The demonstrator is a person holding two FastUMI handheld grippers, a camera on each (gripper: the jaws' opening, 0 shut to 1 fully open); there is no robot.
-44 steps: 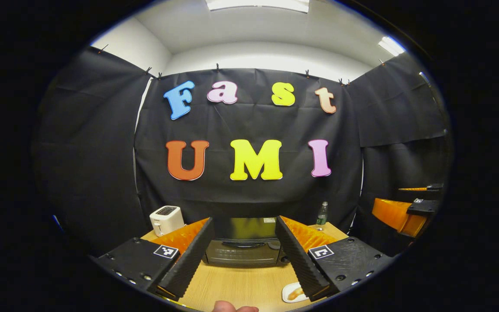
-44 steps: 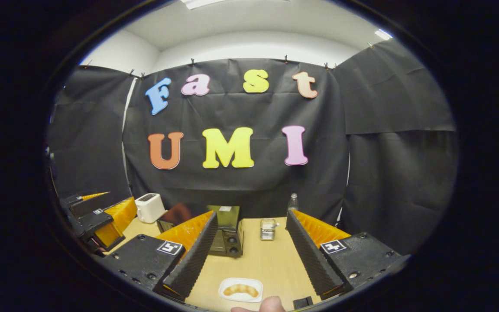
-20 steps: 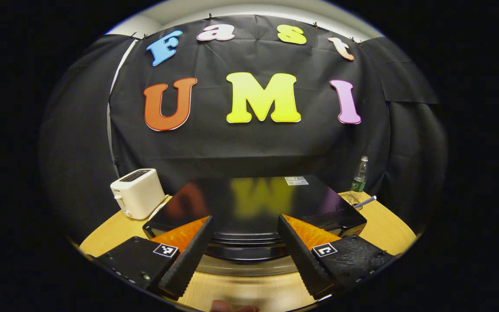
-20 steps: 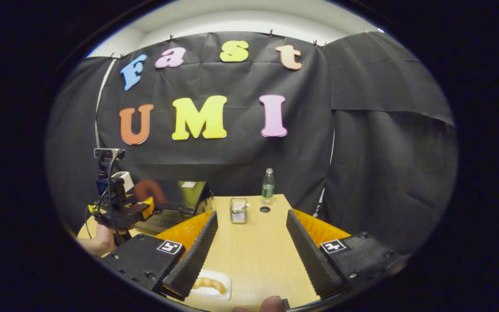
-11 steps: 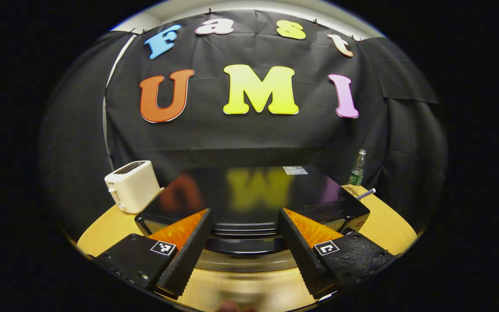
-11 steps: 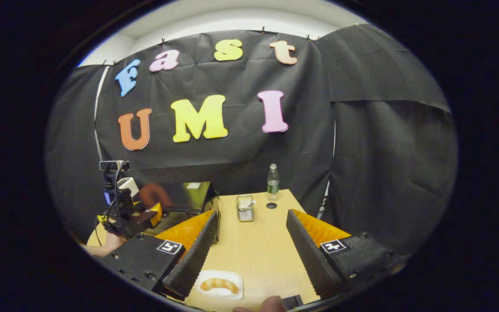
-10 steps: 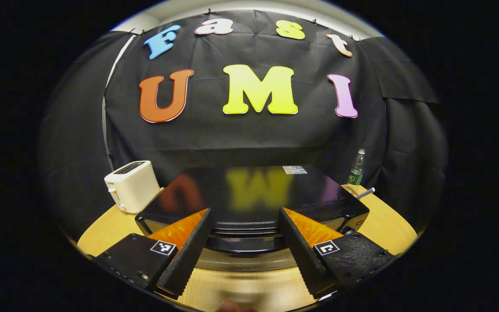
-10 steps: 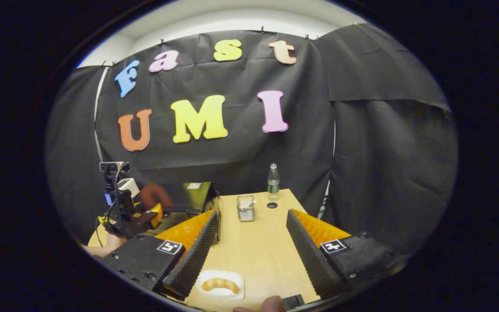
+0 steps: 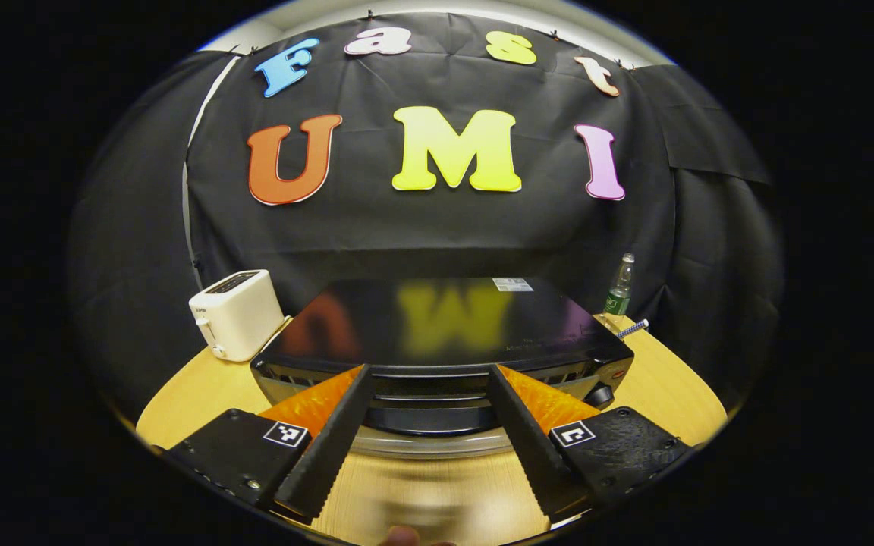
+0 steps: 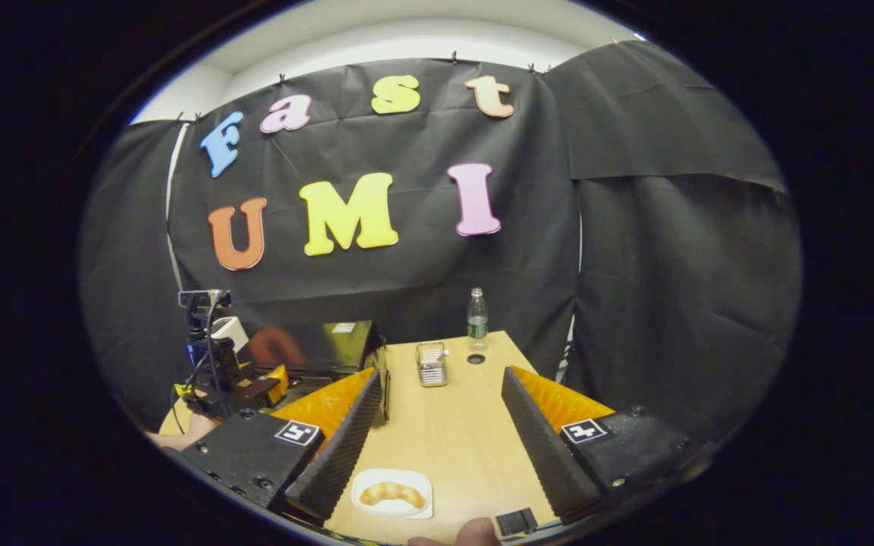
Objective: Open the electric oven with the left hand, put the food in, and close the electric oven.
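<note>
The left tongs (image 9: 425, 425) stand wide open with nothing between their fingers, poised just in front of the electric oven (image 9: 444, 334) and level with the upper edge of its front. The right tongs (image 10: 437, 432) are likewise spread and empty, held over the surface (image 10: 444, 425) to the oven's right side.

The oven sits at the back of the surface, its glossy black top facing up and its door apparently not yet open. It is probably heavy and rigid enough to stay put, while the door looks like a hinged glass panel that will swing stiffly; the dark bar running across the top of the front (image 9: 429, 413) looks like the handle, and the sensible grip is at its middle, fingers above and below it. Its smooth finish may slip under a loose pinch.

In front of the oven and to its right, near the right tongs, the food (image 10: 392, 494), a small golden pastry, lies on a white dish (image 10: 373, 508). It is likely light, soft and crumbly, so a gentle pinch across its middle, or lifting the dish by its rim, seems wiser.

Left of the oven stands a white toaster (image 9: 236, 315); to its right, a bottle (image 9: 619, 287) and a small metal holder (image 10: 430, 364).
</note>
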